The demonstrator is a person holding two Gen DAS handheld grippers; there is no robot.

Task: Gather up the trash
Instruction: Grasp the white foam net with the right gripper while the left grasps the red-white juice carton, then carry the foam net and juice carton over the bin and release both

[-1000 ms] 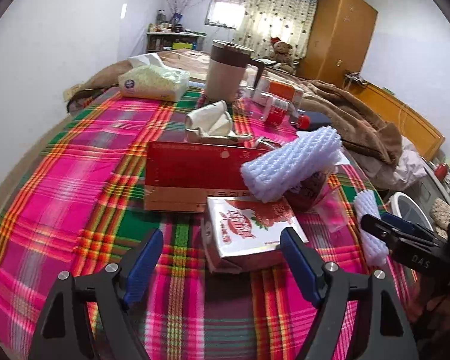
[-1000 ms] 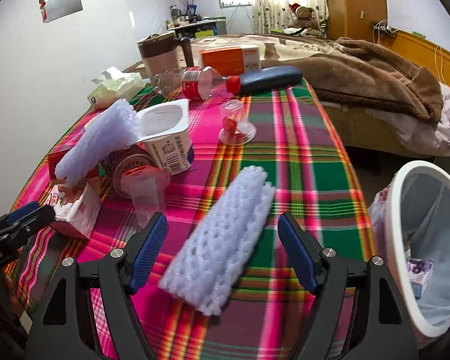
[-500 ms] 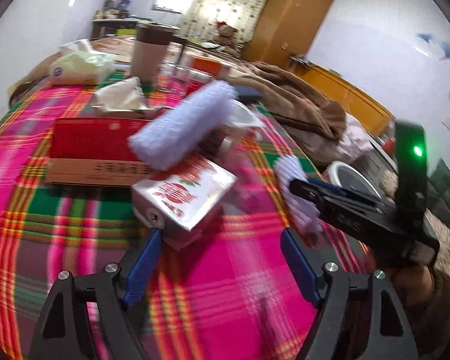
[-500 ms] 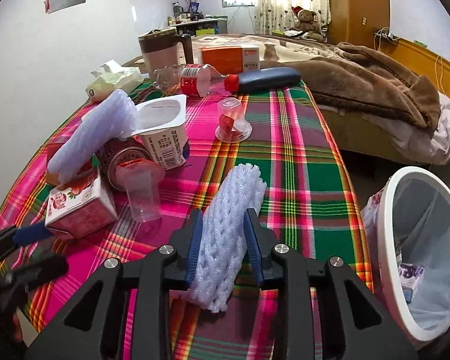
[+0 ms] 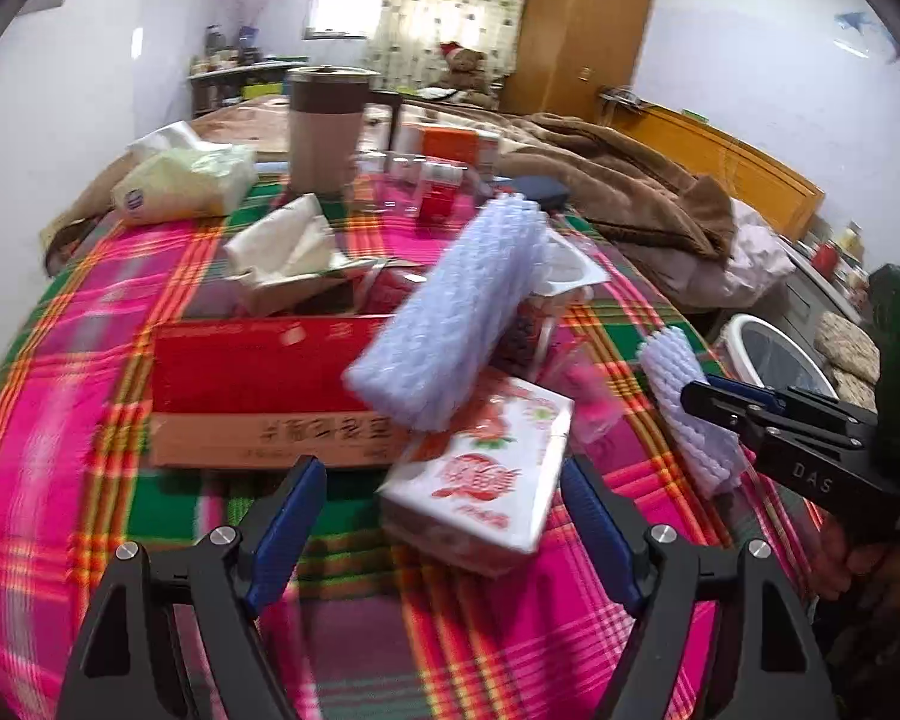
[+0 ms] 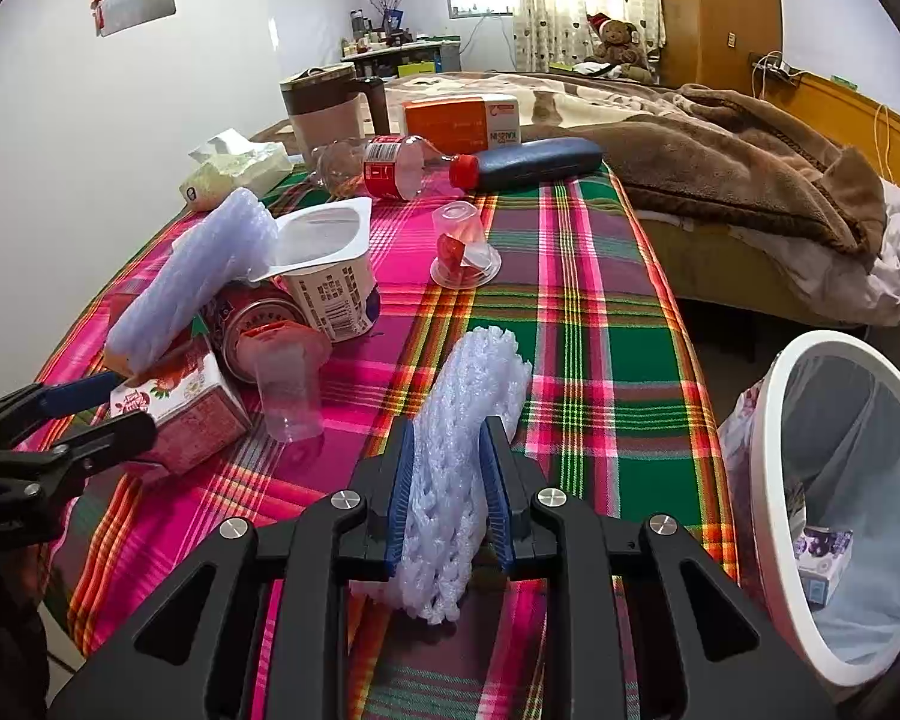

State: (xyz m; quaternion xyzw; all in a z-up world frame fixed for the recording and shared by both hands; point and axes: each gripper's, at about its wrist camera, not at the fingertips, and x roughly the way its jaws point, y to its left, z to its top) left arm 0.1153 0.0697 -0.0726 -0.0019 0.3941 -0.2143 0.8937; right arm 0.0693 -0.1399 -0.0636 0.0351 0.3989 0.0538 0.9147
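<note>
Foam net sleeve point(image 6: 462, 420) (white, knobbly), pinched in right hand-held gripper point(image 6: 450, 501)

1. A crowded pile blocks the left half of the plaid table point(image 6: 600, 360): foam sleeve point(image 6: 192, 282), yogurt cup point(image 6: 330, 276), tin can point(image 6: 258, 324), clear plastic cup point(image 6: 288, 390) and juice carton point(image 6: 180, 408), packed touching one another.
2. Right of the yogurt cup, a small upturned cup point(image 6: 465, 249) stands alone; beyond it, bare cloth runs clear to the table's edge.
3. Behind the yogurt cup, a lying bottle point(image 6: 384, 168), dark case point(image 6: 534, 162) and orange box point(image 6: 462, 120) wall off the far end.
4. Off the table's right edge, the white bin point(image 6: 768, 480) gapes open.
5. Left of the juice carton point(image 5: 486, 468), open cloth lies before the red box point(image 5: 264, 384).
</note>
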